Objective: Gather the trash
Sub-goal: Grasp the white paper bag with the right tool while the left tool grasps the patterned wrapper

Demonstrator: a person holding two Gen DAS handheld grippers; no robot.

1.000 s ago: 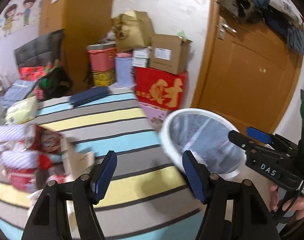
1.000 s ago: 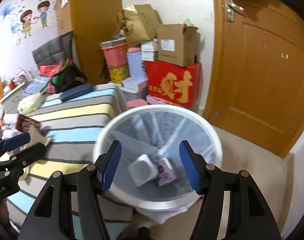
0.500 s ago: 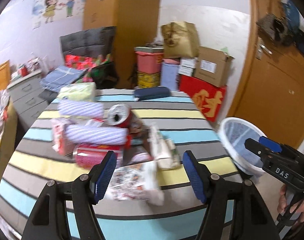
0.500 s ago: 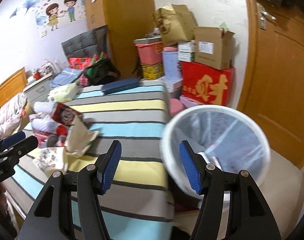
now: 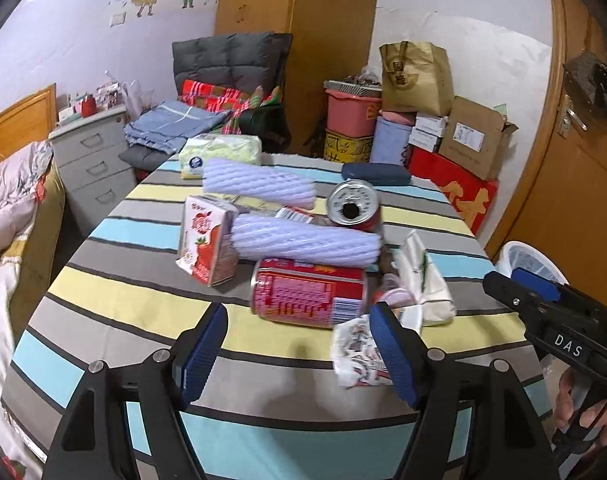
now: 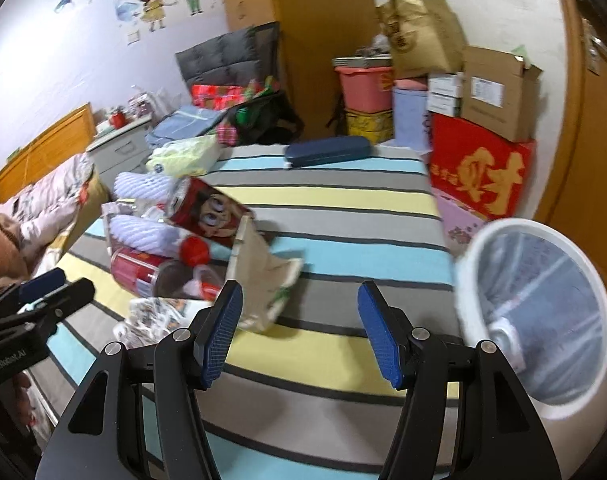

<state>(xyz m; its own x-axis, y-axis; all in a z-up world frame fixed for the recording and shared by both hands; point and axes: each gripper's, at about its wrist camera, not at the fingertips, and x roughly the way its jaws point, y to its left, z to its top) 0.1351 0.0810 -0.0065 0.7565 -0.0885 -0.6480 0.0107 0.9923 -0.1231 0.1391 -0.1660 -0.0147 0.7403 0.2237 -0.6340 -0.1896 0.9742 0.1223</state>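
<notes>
A heap of trash lies on the striped table: a red can on its side, a second red can, a juice carton, two white foam sleeves, a crumpled paper bag and a printed wrapper. My left gripper is open and empty, just in front of the lying can. My right gripper is open and empty above the table, right of the paper bag. The white bin stands at the table's right edge.
A dark blue case and a tissue pack lie at the table's far end. Boxes and a red carton are stacked by the wall. A door is right, a bed left.
Both grippers swung left from the bin toward the trash heap. The left gripper has come closer to the lying red can. Both stayed open and empty.
</notes>
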